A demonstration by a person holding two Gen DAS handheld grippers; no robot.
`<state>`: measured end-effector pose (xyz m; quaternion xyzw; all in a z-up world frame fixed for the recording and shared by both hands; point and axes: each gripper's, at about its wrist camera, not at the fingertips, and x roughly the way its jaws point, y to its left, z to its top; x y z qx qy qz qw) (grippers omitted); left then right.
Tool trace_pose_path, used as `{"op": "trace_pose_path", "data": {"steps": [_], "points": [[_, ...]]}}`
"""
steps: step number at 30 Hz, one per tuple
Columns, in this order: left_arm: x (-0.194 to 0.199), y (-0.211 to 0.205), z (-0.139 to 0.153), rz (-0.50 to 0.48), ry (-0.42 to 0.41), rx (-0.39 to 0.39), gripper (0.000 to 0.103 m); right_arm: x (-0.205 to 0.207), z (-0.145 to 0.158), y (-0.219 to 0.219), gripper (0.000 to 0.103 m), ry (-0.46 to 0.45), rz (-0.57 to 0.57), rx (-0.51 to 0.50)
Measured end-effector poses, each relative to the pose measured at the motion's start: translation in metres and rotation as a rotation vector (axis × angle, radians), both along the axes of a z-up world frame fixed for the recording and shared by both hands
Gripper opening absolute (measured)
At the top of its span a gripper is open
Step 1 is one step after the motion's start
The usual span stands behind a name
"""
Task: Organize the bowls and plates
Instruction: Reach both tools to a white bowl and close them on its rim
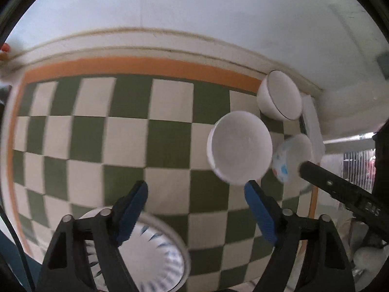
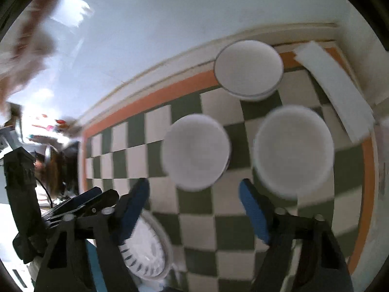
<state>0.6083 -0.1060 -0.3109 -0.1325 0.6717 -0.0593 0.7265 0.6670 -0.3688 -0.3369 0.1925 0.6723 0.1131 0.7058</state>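
Three bowls stand on a green-and-white checked cloth (image 1: 126,143). In the left wrist view a plain white bowl (image 1: 239,148) sits mid-right, a dark-rimmed white bowl (image 1: 279,95) behind it, and a bowl with blue and red marks (image 1: 291,158) to its right. A plate with blue dashes (image 1: 150,253) lies under my left gripper (image 1: 195,216), which is open and empty. My right gripper (image 2: 193,215) is open and empty above the cloth, in front of the plain bowl (image 2: 195,152) and the larger bowl (image 2: 293,148). The dark-rimmed bowl (image 2: 249,69) is farther back. The plate (image 2: 145,248) is lower left.
A white flat strip (image 2: 333,85) lies at the cloth's far right corner by the wall. The cloth has an orange border (image 1: 145,64). The other gripper's black body (image 1: 340,189) reaches in from the right in the left wrist view and shows at left (image 2: 22,194) in the right wrist view.
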Motion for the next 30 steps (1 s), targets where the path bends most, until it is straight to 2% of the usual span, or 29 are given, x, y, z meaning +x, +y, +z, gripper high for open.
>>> {"op": "trace_pose_path", "data": {"steps": [1, 3, 6, 8, 9, 11, 13, 15, 23, 30], "points": [[0.008, -0.004, -0.010, 0.003, 0.025, -0.004, 0.067, 0.011, -0.011, -0.001, 0.066, 0.020, 0.014, 0.000], [0.021, -0.012, -0.032, 0.010, 0.076, -0.013, 0.063, 0.034, -0.036, -0.001, 0.061, 0.059, 0.047, -0.022], [0.029, -0.023, -0.054, 0.009, 0.126, -0.027, 0.050, 0.053, -0.061, 0.003, 0.050, 0.098, 0.091, -0.033], [0.032, -0.029, -0.064, 0.004, 0.149, -0.026, 0.037, 0.059, -0.070, 0.007, 0.045, 0.110, 0.121, -0.040], [0.034, -0.030, -0.069, 0.004, 0.157, -0.024, 0.034, 0.063, -0.076, 0.010, 0.042, 0.117, 0.140, -0.048], [0.035, -0.032, -0.077, 0.009, 0.168, -0.025, 0.020, 0.068, -0.086, 0.016, 0.033, 0.137, 0.171, -0.083], [0.034, -0.032, -0.080, 0.011, 0.172, -0.026, 0.017, 0.069, -0.093, 0.019, 0.016, 0.149, 0.187, -0.095], [0.036, -0.033, -0.082, 0.014, 0.167, -0.032, 0.013, 0.068, -0.098, 0.022, 0.011, 0.147, 0.197, -0.126], [0.035, -0.035, -0.074, 0.003, 0.149, -0.008, 0.012, 0.060, -0.094, 0.027, 0.011, 0.125, 0.201, -0.136], [0.015, -0.041, -0.045, -0.050, 0.106, 0.008, 0.012, 0.032, -0.063, 0.021, 0.010, 0.101, 0.190, -0.112]]}}
